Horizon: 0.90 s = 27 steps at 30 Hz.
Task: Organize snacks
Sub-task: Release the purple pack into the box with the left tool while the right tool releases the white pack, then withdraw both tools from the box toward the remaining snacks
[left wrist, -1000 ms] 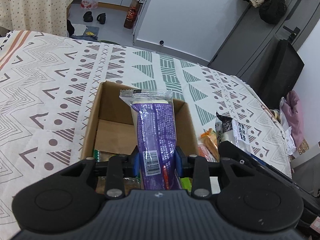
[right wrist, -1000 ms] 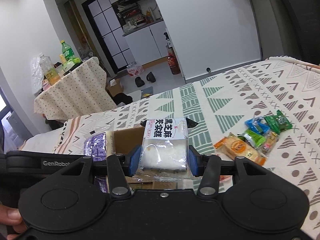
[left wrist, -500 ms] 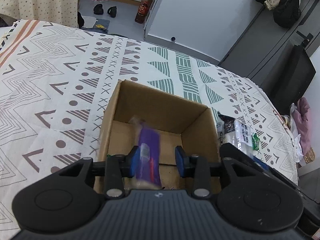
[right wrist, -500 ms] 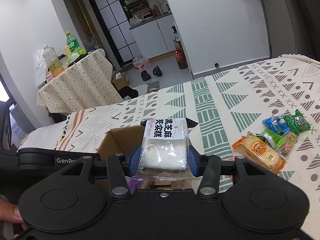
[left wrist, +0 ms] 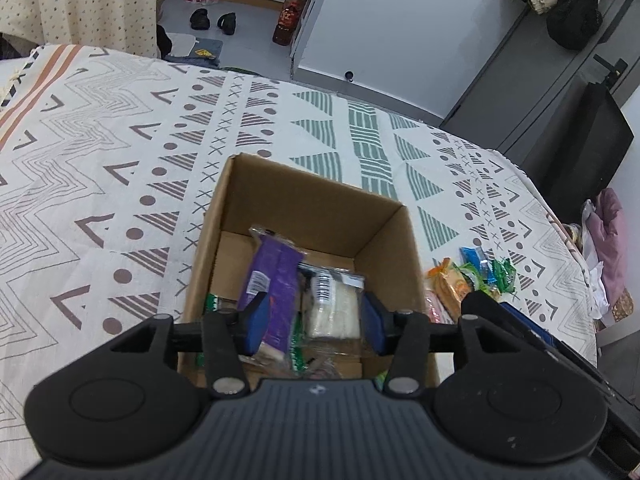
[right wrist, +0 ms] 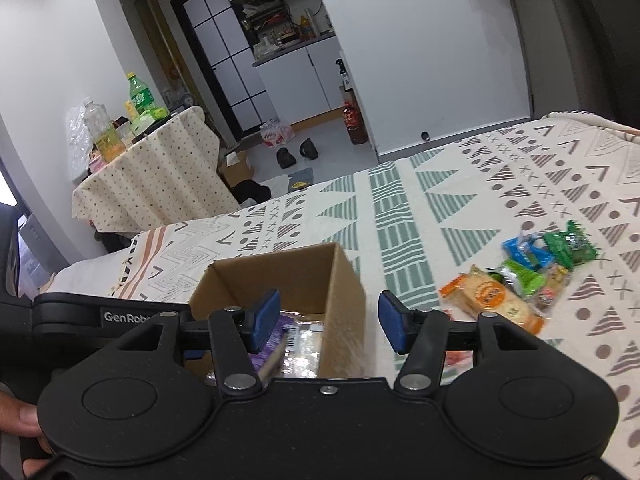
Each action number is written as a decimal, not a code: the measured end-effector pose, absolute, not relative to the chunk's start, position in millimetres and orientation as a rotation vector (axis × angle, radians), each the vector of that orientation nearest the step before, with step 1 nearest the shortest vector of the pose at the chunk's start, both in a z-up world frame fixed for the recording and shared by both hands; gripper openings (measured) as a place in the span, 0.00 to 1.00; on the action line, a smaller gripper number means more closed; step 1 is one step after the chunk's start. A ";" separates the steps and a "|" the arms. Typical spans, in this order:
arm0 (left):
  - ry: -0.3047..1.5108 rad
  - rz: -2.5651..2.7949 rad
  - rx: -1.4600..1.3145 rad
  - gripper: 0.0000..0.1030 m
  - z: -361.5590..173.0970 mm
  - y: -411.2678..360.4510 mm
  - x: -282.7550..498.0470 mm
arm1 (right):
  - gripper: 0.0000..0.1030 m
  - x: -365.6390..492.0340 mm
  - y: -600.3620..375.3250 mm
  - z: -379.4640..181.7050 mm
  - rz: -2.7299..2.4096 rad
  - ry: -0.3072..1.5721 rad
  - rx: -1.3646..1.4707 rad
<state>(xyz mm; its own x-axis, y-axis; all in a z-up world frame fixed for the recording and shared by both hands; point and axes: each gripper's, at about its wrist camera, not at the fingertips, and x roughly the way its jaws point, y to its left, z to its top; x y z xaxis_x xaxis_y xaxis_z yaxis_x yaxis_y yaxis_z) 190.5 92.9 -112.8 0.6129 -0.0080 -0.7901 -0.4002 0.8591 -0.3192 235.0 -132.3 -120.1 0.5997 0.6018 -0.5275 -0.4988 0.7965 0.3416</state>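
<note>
An open cardboard box [left wrist: 308, 200] [right wrist: 344, 276] stands on the patterned cloth. Inside it lie a purple snack pack [left wrist: 274, 280] and a clear pack of white cake [left wrist: 330, 306], side by side. My left gripper [left wrist: 314, 320] hovers open above the box's near side, nothing between its blue pads. In the right wrist view my right gripper [right wrist: 326, 320] is open over the box's right wall, holding nothing. Loose snacks remain right of the box: an orange cracker pack [right wrist: 492, 296] and green and blue packets [right wrist: 548, 250] [left wrist: 484, 268].
The patterned cloth [left wrist: 120, 152] covers the whole surface. A dotted-cloth table with bottles [right wrist: 140, 168] stands at the back left, shoes on the floor [right wrist: 296, 152]. A dark cabinet [left wrist: 560, 92] and hanging bags are at the right. A hand [right wrist: 16, 416] holds the left tool.
Both grippers opened and dropped their packs into the box: the purple pack from the left, the white cake pack from the right. Both now lie inside.
</note>
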 end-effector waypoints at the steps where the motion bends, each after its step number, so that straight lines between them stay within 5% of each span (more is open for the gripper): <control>1: 0.888 0.237 -0.497 0.53 -110.3 90.0 190.1 | 0.53 234.7 -135.6 -119.5 0.637 0.671 0.167; 10: 0.856 0.231 -0.451 0.71 -92.5 61.4 186.4 | 0.54 228.9 -166.7 -111.5 0.613 0.654 0.176; 27: 0.866 0.181 -0.395 0.74 -85.1 12.1 200.7 | 0.57 234.8 -220.2 -113.8 0.556 0.656 0.193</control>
